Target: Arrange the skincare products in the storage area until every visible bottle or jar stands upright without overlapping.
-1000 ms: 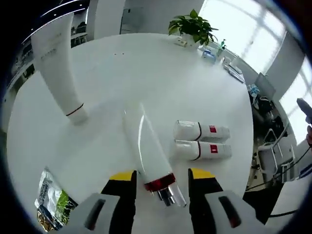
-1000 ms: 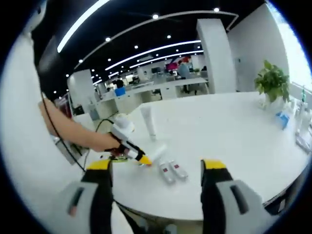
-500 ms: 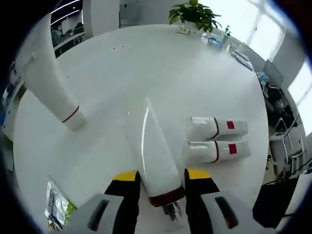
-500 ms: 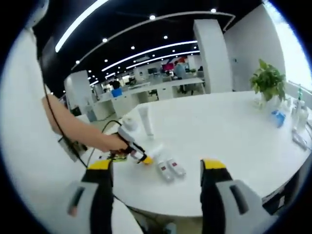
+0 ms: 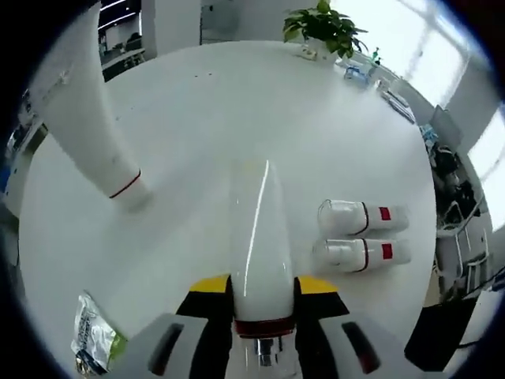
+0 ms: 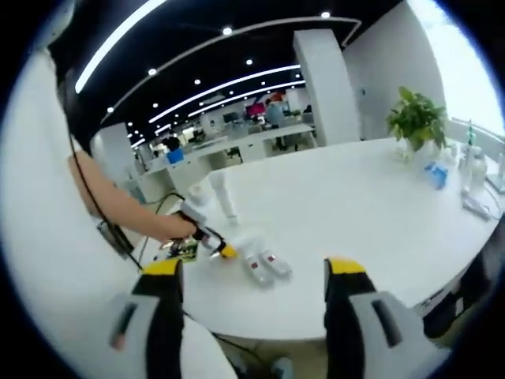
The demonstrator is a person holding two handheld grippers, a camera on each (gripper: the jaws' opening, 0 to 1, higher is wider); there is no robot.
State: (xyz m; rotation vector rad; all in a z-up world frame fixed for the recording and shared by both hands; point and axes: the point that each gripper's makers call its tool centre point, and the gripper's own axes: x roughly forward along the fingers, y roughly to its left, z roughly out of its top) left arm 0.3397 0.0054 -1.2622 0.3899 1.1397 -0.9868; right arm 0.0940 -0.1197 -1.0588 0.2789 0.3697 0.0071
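In the left gripper view my left gripper (image 5: 257, 288) is shut on a long white tube (image 5: 259, 237) with a red band and silver cap, lying on the white table (image 5: 237, 103). A second white tube (image 5: 87, 118) stands cap-down at upper left. Two small white bottles (image 5: 364, 219) (image 5: 363, 254) with red labels lie side by side on the right. In the right gripper view my right gripper (image 6: 251, 280) hangs open, well off the table, and the left gripper (image 6: 213, 243) is by the lying tube, with the two bottles (image 6: 264, 267) beside it and the standing tube (image 6: 223, 193) behind.
A green foil sachet (image 5: 93, 335) lies at the table's near left edge. A potted plant (image 5: 323, 24) and small items (image 5: 359, 73) stand at the far edge. A person's arm (image 6: 118, 209) reaches in from the left in the right gripper view. An office lies beyond.
My left gripper has moved forward and its jaws have shut on the lying white tube, which now points straight ahead. The right gripper has stayed open and drifted a little.
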